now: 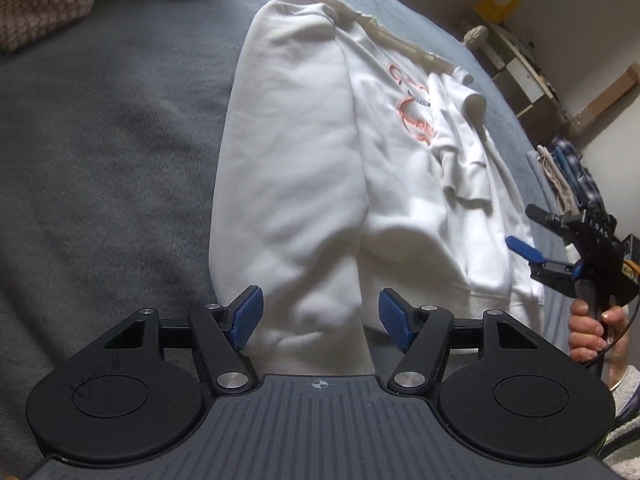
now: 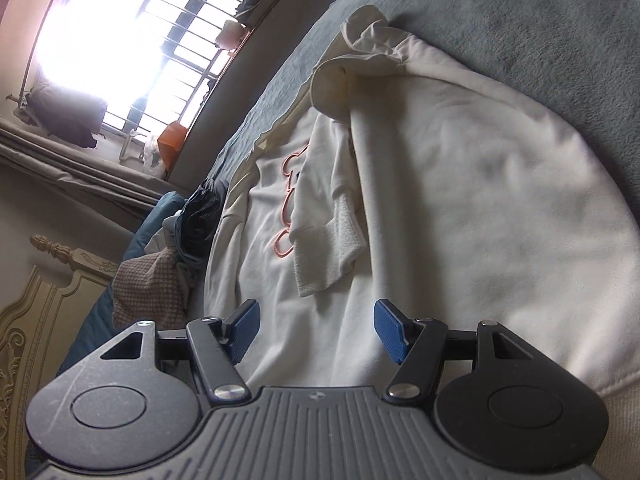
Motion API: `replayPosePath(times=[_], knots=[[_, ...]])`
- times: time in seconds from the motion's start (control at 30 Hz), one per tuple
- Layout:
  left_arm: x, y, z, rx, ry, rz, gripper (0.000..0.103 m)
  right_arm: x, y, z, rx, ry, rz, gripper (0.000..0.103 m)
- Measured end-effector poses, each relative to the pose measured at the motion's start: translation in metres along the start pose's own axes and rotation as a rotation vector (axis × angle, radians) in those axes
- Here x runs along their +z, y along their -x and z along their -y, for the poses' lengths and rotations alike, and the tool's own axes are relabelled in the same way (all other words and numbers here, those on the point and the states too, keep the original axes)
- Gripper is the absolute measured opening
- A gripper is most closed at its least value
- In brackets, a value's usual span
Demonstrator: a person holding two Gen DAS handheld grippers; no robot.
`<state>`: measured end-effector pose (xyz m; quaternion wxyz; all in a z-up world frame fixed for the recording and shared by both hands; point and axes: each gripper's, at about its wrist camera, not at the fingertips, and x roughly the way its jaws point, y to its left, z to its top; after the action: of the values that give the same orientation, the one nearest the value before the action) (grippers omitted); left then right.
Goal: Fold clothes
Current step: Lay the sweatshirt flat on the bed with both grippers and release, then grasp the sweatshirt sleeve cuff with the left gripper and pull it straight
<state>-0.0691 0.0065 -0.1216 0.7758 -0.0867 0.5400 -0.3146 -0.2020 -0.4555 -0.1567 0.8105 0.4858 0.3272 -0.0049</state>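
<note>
Lying spread across the grey-blue fleece bed cover point(image 1: 100, 152) is a white cotton sweatshirt with orange outline lettering point(image 1: 304, 168), partly folded: one side panel is lying turned over the middle, and a sleeve with a ribbed cuff point(image 2: 328, 256) is resting across the chest, covering part of the lettering. The left gripper point(image 1: 320, 316) is hovering over the near edge of the garment with its blue-padded jaws standing apart; cloth is showing between the pads, but neither pad is pressing on it. The right gripper point(image 2: 316, 330) is likewise hanging above the sweatshirt with jaws spread and nothing clamped; in the left wrist view it point(image 1: 532, 236) is showing at the garment's right edge, carried by a person's hand point(image 1: 592, 332). Beyond the garment, a pile of dark and checked clothes point(image 2: 172, 248) is sitting near the cream carved headboard point(image 2: 36, 300). A barred window point(image 2: 160, 36) is glaring brightly behind.
</note>
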Motion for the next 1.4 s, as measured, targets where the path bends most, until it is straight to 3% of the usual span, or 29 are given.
replayPosePath(times=[0.2, 0.37, 0.57, 0.73, 0.87, 1.0, 1.13, 1.23, 1.27, 1.3, 1.33, 1.4], knots=[[-0.014, -0.021, 0.003, 0.015, 0.007, -0.015, 0.064, -0.002, -0.019, 0.028, -0.041, -0.096, -0.036, 0.066], [-0.014, -0.028, 0.006, 0.047, 0.006, -0.002, 0.063, -0.005, -0.02, 0.035, -0.024, -0.124, -0.028, 0.066], [-0.018, -0.028, 0.003, 0.096, 0.051, 0.028, 0.042, -0.008, -0.018, 0.039, -0.004, -0.155, -0.015, 0.066], [-0.019, -0.019, 0.0, 0.085, 0.075, 0.046, 0.013, -0.01, -0.017, 0.039, 0.002, -0.164, -0.011, 0.066], [-0.017, 0.003, 0.001, 0.109, 0.073, 0.121, 0.009, -0.01, -0.016, 0.04, 0.01, -0.18, -0.008, 0.066], [0.003, 0.043, -0.006, 0.15, 0.092, 0.268, 0.008, -0.012, -0.017, 0.039, 0.012, -0.189, -0.005, 0.065], [0.056, 0.101, -0.019, 0.289, 0.05, 0.498, 0.008, -0.012, -0.018, 0.038, 0.012, -0.191, -0.001, 0.066], [0.102, 0.147, -0.024, 0.455, 0.0, 0.736, 0.01, -0.012, -0.018, 0.038, 0.013, -0.193, 0.0, 0.065], [0.116, 0.15, -0.028, 0.54, -0.023, 0.776, 0.013, -0.012, -0.019, 0.038, 0.013, -0.194, 0.001, 0.065], [0.129, 0.147, -0.033, 0.632, -0.043, 0.794, 0.023, -0.012, -0.019, 0.038, 0.013, -0.196, 0.001, 0.066], [0.143, 0.144, -0.038, 0.724, -0.063, 0.81, 0.041, -0.012, -0.02, 0.039, 0.012, -0.197, 0.002, 0.066], [0.161, 0.128, -0.052, 0.802, -0.052, 0.745, 0.052, -0.011, -0.02, 0.039, 0.013, -0.201, 0.002, 0.066]])
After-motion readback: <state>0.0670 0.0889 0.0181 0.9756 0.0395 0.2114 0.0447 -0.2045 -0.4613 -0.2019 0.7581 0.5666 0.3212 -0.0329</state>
